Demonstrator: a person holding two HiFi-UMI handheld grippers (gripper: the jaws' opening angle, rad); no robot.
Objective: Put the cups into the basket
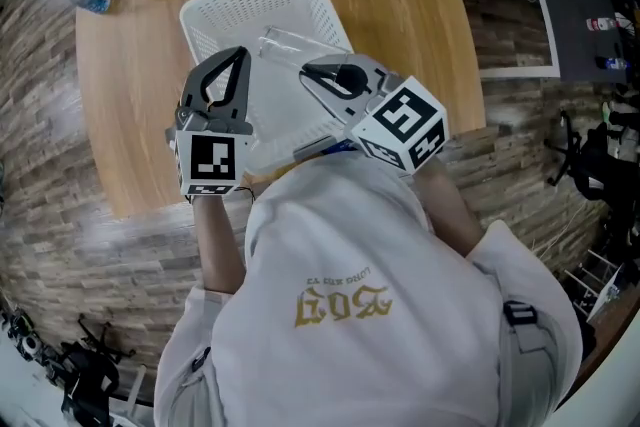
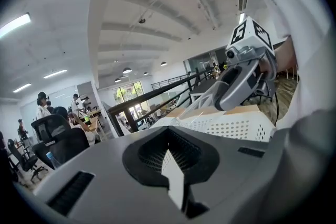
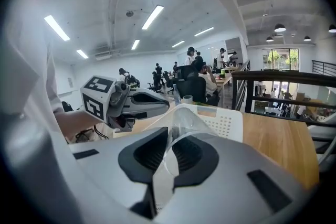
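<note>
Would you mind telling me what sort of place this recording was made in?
Most likely an open-plan office. People sit on office chairs at desks, and strip lights run overhead. A dark railing hints that this may be an upper level.
</note>
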